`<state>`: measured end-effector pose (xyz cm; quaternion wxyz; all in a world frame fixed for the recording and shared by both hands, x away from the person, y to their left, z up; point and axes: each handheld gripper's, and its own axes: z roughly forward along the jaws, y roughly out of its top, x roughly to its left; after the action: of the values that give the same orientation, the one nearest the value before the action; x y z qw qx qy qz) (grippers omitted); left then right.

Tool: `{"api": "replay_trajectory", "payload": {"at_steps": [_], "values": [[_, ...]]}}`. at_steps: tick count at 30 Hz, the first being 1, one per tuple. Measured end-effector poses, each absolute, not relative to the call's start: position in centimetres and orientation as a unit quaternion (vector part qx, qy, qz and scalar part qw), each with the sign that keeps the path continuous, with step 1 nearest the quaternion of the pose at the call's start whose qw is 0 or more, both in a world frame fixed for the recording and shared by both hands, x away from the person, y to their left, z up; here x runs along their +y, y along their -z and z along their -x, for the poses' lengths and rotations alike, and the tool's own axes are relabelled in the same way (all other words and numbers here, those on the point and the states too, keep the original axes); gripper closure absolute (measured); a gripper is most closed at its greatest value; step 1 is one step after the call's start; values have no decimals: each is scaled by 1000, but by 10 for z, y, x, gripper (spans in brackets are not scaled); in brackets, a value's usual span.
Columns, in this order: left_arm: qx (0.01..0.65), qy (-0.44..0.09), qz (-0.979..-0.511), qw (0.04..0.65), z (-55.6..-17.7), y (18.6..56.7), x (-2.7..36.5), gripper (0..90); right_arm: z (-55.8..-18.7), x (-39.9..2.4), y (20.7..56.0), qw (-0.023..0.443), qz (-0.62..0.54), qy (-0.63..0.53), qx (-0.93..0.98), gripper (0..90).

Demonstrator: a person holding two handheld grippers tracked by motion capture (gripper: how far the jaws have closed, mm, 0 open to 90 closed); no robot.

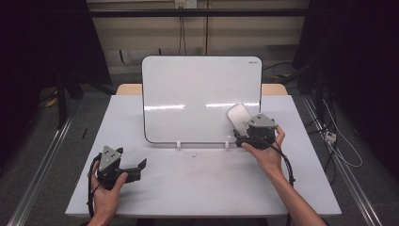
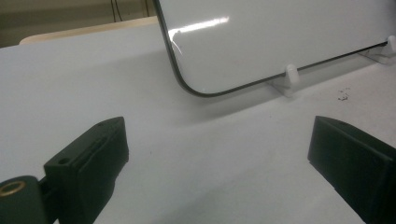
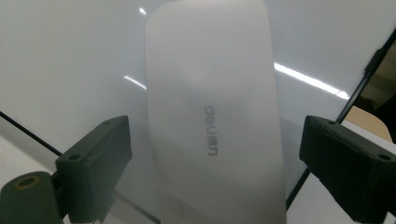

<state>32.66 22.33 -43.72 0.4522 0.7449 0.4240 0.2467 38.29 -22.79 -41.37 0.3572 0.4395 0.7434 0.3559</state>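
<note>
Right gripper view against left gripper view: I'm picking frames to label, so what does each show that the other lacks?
Right gripper view: a white eraser lying against the whiteboard, between the open right gripper. Left gripper view: the board's white feet, small specks and the open left gripper over bare table. Shared: whiteboard and table.

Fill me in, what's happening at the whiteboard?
A person holds tongs in each hand at a white table. The right tongs are at the lower right of the propped-up whiteboard, jaws open on either side of a white eraser that sits against the board, not pressing it. The left tongs wait open over bare table, holding nothing.
</note>
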Motion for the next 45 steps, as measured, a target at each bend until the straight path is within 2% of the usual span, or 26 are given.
{"api": "replay_trajectory", "payload": {"at_steps": [17, 45], "values": [[431, -249, -740, 452, -327, 437, 228, 50, -357, -256, 407, 306, -474, -395, 725, 68], [430, -253, -739, 453, -322, 435, 225, 53, -293, -293, 447, 313, -515, -402, 689, 80]]}}
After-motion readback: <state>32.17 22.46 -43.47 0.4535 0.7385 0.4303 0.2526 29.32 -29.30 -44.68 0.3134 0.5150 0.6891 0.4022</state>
